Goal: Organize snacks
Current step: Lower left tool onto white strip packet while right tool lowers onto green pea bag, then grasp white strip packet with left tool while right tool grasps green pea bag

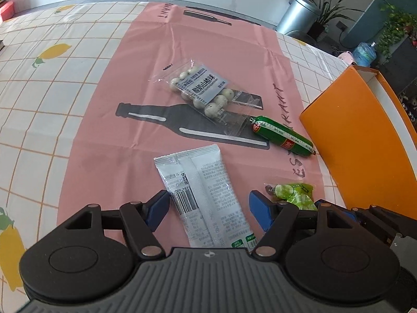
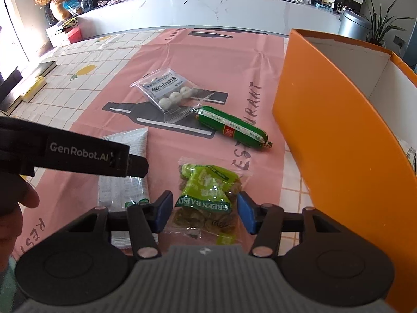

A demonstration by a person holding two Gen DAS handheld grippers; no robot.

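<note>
On the pink mat lie several snacks. My left gripper (image 1: 208, 210) is open, its blue pads either side of a long white sachet (image 1: 206, 195), which also shows in the right wrist view (image 2: 125, 182). My right gripper (image 2: 204, 212) is open, its pads either side of a green raisin packet (image 2: 208, 190), seen at the edge of the left wrist view (image 1: 292, 191). Farther off lie a clear bag of white balls (image 1: 200, 88) (image 2: 168, 92) and a green sausage (image 1: 284, 134) (image 2: 232, 126). An open orange box (image 2: 338, 135) (image 1: 365, 140) stands to the right.
The pink mat (image 1: 104, 104) lies on a lemon-print checked tablecloth (image 1: 39, 91). The left gripper's black body (image 2: 65, 154) crosses the left of the right wrist view. A white counter (image 2: 208, 7) and a metal bin (image 1: 297, 13) stand beyond the table.
</note>
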